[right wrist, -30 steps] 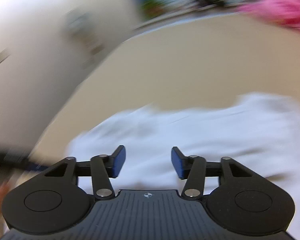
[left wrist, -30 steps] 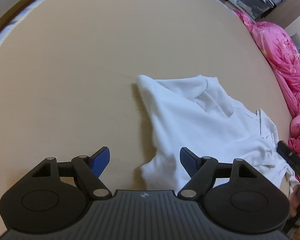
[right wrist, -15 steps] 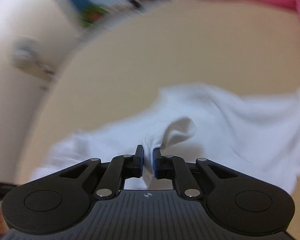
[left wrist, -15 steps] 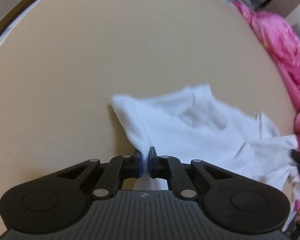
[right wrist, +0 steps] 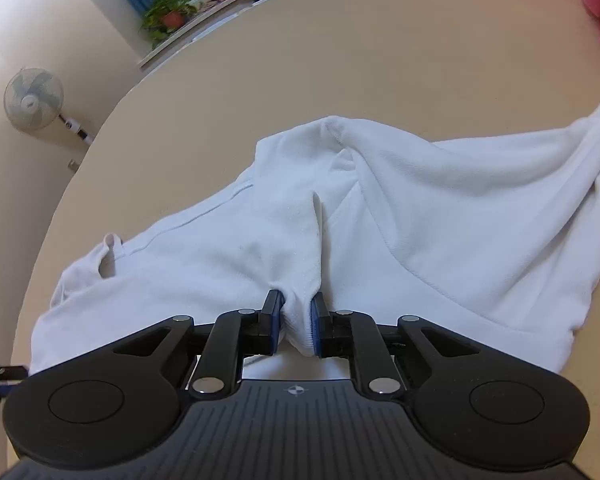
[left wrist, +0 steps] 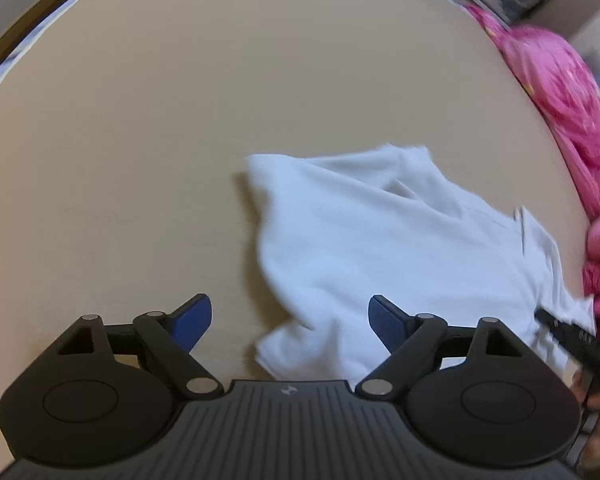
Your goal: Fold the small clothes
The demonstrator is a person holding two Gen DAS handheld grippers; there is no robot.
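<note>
While the left gripper (left wrist: 290,318) opens wide over the shirt's (left wrist: 400,248) lower edge, gripping nothing, the right gripper (right wrist: 296,322) at bottom centre pinches a white fold as its jaws start to part. Crumpled, the shirt lies mid-frame on the tan surface (left wrist: 140,140), seemingly a bed.

White shirt (right wrist: 420,208); tan table (left wrist: 180,120); pink quilt (left wrist: 560,92).
</note>
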